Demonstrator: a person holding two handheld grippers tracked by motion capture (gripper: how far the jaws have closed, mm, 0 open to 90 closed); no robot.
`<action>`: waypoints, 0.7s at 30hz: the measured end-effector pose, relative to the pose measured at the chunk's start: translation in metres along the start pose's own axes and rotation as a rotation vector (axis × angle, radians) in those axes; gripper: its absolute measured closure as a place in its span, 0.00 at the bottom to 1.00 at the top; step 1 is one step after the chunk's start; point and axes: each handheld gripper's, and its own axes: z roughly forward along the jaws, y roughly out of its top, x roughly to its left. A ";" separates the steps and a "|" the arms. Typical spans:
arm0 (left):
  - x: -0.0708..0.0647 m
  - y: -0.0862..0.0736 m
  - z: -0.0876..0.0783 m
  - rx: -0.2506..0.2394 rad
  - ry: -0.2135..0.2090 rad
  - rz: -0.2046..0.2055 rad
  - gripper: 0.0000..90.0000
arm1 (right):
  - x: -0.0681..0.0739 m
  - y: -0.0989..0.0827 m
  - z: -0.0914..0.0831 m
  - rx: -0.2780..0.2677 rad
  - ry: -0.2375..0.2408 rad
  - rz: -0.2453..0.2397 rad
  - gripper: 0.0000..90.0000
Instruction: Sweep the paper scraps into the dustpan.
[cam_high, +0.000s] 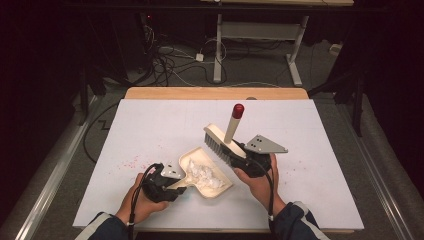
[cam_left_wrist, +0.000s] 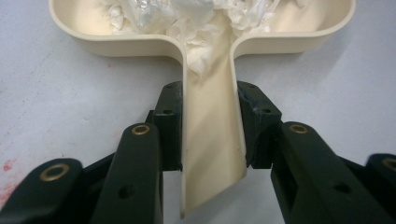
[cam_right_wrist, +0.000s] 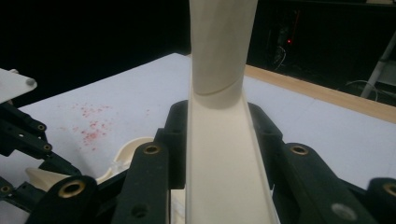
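Observation:
A cream dustpan (cam_high: 220, 189) lies on the white board near the front, and crumpled white paper (cam_high: 203, 172) is heaped in it. My left gripper (cam_high: 179, 185) is shut on the dustpan's handle (cam_left_wrist: 212, 140), and the pads press both of its sides. The paper (cam_left_wrist: 187, 18) spills toward the handle's root. My right gripper (cam_high: 240, 151) is shut on a cream brush (cam_high: 216, 134) and holds it tilted above the pan's right side. The grey bristles (cam_high: 216, 147) point down-left. The brush's handle, tipped in red (cam_high: 238, 110), points up. In the right gripper view the brush's back (cam_right_wrist: 219, 158) runs between the jaws.
Red specks (cam_high: 127, 162) are scattered on the white board (cam_high: 165, 120) left of the pan, and the red specks (cam_right_wrist: 93, 126) also lie beyond the brush. A wooden table edge (cam_high: 215, 93) lies at the back. Cables (cam_high: 170, 60) and a desk frame (cam_high: 218, 55) stand on the floor beyond.

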 end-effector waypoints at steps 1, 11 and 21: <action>0.000 0.000 0.000 0.000 0.000 -0.001 0.70 | -0.003 0.000 -0.001 0.002 -0.004 0.002 0.75; 0.001 -0.001 0.001 0.003 0.000 0.000 0.70 | -0.035 -0.011 -0.005 0.061 -0.177 -0.091 0.75; 0.001 -0.001 0.002 0.011 -0.001 0.002 0.70 | -0.057 -0.033 0.003 0.134 -0.248 -0.089 0.75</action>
